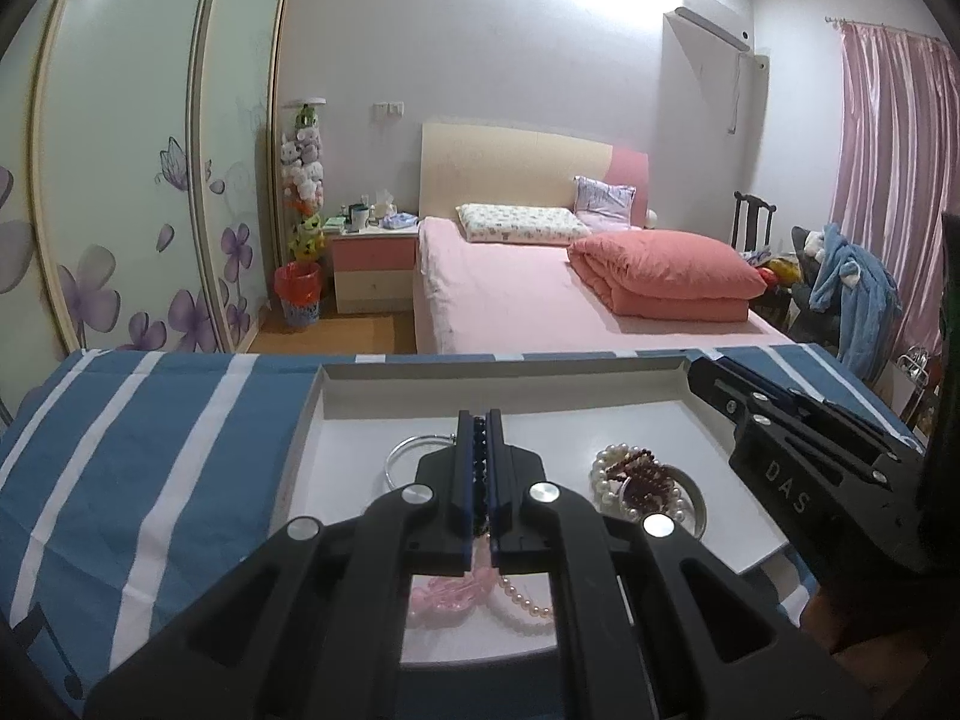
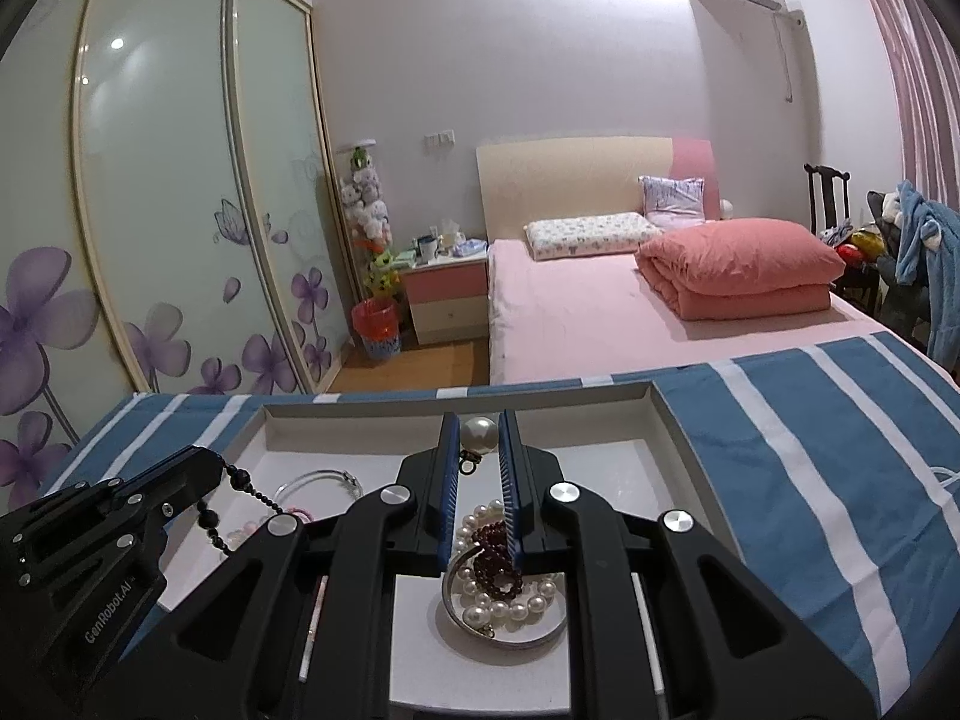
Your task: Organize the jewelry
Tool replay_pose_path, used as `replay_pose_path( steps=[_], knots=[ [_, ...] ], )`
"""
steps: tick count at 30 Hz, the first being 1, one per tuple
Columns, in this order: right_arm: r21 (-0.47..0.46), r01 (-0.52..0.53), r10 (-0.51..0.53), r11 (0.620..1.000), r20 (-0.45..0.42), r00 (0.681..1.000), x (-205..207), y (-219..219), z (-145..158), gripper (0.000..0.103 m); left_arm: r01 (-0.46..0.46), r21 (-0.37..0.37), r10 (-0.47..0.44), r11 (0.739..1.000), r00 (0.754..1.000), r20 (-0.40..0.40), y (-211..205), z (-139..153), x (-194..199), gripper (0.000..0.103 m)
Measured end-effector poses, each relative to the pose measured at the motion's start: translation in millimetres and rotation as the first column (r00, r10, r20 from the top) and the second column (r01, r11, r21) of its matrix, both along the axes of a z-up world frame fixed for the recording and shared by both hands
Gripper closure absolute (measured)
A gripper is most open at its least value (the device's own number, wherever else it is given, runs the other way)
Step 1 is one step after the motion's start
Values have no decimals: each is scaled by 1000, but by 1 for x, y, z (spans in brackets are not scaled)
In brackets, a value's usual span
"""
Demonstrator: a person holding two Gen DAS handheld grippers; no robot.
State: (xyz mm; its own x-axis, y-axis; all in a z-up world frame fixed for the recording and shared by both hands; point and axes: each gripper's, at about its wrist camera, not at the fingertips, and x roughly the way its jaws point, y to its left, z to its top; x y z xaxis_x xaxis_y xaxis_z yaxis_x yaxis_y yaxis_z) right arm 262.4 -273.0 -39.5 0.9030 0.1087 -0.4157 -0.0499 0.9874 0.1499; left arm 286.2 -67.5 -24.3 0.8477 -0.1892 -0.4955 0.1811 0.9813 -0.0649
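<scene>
White tray (image 2: 666, 420) on striped cloth (image 2: 810, 450) holds a dish (image 2: 510, 639) of pearl strand (image 2: 516, 603) and garnet beads (silver bangle (image 2: 318, 480) apart). Left gripper (image 1: 478, 420) pinches a black bead strand (image 2: 252, 489); right gripper (image 2: 477, 420) clamps a pearl pendant (image 2: 478, 435). Risk: the dangling strand snagging the bangle.

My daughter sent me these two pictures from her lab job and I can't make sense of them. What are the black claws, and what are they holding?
Each claw is a hand-held gripper with a camera looking along its fingers, so each picture is one gripper's view. The left gripper is shut on a black bead strand. The right gripper is shut on a large pearl pendant. Below them, a white tray on a striped cloth holds a silver bangle, a small dish of pearls and dark red beads, and pink beads.
</scene>
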Motion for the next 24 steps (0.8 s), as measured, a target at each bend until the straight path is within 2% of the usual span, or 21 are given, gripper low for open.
replay_pose_path(
  steps=[2,3,4,5,6,7,14,16,20,24],
  knots=[
    [7,1,-1,1000,-18,1000,3,-1,-2,88,-4,-1,4,1000,1000,-9,0,-2,2,96],
    [14,2,-2,1000,-26,1000,3,-2,-2,88,-5,-2,5,1000,1000,-10,1,-3,3,91],
    [18,1,0,1000,-36,999,4,-3,-3,82,-8,-3,8,1000,1000,-11,1,-3,4,80],
    [22,2,-1,1000,-43,999,6,-4,-3,68,-15,-7,15,1000,1000,-8,4,-2,3,73],
    [29,9,-8,1000,-45,999,4,-7,-2,58,-20,-13,20,1000,1000,0,7,0,1,66],
    [36,16,-15,999,-42,999,3,-9,-1,51,-26,-18,27,999,1000,8,10,2,0,64],
    [89,52,-50,995,-26,998,-20,-33,14,51,-78,-68,81,995,996,37,43,25,-20,51],
    [97,49,-47,994,-23,999,-33,-36,19,50,-89,-77,93,993,994,49,51,31,-33,43],
    [88,32,-32,996,-3,999,-56,-37,28,34,-100,-82,106,992,991,78,64,41,-65,35],
    [87,8,-9,996,18,1000,-87,-34,36,21,-107,-97,116,990,989,96,75,49,-97,20]
  ],
)
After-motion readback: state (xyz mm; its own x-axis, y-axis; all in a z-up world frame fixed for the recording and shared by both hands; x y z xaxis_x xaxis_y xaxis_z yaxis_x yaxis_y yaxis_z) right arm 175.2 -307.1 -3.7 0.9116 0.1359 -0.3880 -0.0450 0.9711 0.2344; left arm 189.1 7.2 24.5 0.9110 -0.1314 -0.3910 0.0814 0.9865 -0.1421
